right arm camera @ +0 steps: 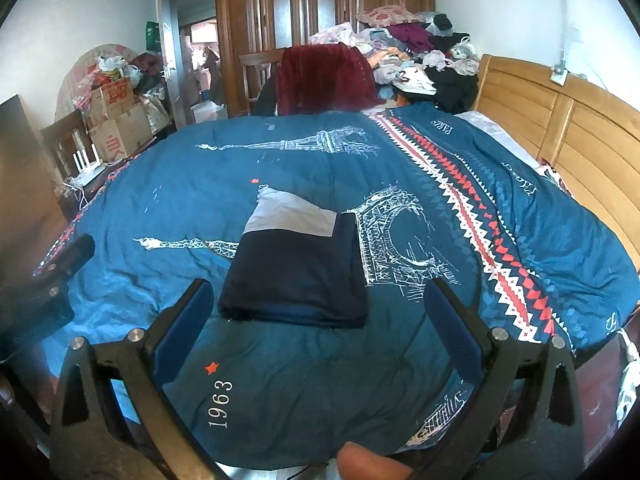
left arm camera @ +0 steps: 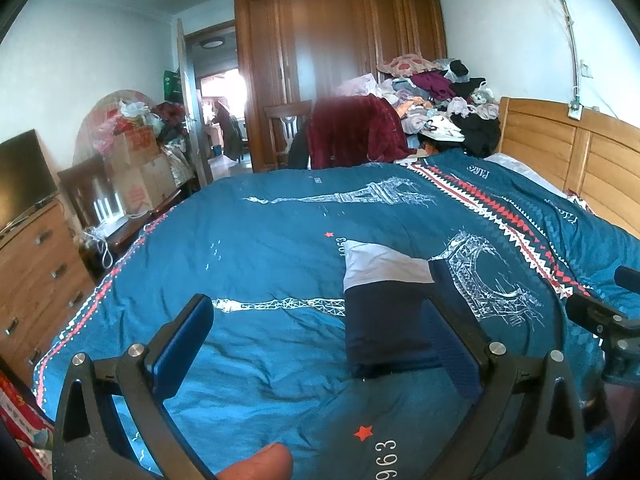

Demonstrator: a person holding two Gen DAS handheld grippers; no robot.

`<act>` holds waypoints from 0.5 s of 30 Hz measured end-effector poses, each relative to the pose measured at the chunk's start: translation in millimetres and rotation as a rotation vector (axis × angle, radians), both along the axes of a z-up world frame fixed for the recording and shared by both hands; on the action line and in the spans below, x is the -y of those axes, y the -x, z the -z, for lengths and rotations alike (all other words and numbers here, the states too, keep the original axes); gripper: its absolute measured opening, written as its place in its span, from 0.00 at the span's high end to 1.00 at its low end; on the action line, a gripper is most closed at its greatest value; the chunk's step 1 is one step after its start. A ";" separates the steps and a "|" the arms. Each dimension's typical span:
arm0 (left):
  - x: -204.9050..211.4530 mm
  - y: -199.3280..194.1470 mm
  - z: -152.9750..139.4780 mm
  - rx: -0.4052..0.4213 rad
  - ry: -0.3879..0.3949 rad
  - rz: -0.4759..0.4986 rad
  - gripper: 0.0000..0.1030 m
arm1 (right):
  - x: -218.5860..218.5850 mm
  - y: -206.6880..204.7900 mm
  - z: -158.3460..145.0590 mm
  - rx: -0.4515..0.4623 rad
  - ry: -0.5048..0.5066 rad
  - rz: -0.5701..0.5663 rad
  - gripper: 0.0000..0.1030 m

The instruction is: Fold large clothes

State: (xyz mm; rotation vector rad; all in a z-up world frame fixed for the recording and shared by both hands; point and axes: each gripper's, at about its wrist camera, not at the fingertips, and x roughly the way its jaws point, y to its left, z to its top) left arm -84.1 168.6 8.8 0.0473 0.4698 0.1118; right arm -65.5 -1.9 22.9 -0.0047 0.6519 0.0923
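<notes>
1. Folded garment (right arm camera: pixel 298 270): dark navy with a pale lilac-white panel at its far end, folded into a neat rectangle. It lies flat on the bed near the middle of the cover, beside the large arch print. Neither gripper touches it.
2. Bed cover (right arm camera: pixel 280 380): teal-blue quilt printed with white tower drawings, "1963", red stars and a red-and-white zigzag band. It spreads over the whole bed with light creases.
3. Left gripper (left arm camera: pixel 320 344): black frame with blue pads, jaws spread wide and empty, above the near part of the cover. In its own view the garment lies ahead, close to the right-hand pad. A fingertip (left arm camera: pixel 260 462) shows at the bottom edge.
4. Right gripper (right arm camera: pixel 316 328): same make, jaws spread wide and empty, with the near edge of the garment between the two pads and further out. Part of a finger shows at the bottom edge.
5. Headboard (right arm camera: pixel 560 128): light wood, at the right end of the bed.
6. Clothes pile (right arm camera: pixel 420 52): mixed loose garments heaped beyond the far side of the bed.
7. Wardrobe (left arm camera: pixel 340 60): dark brown wood, against the far wall.
8. Cardboard boxes (right arm camera: pixel 116 120): stacked at the left, near the open door.
</notes>
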 end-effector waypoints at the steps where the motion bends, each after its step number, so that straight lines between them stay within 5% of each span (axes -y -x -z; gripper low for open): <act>1: -0.5 0.9 0.0 0.001 0.000 -0.001 0.00 | 0.1 -0.4 0.4 0.000 0.000 0.002 0.00; 15: -5.7 6.5 0.3 -0.005 -0.006 0.006 0.00 | 0.7 -3.6 11.7 -0.028 0.006 0.027 0.00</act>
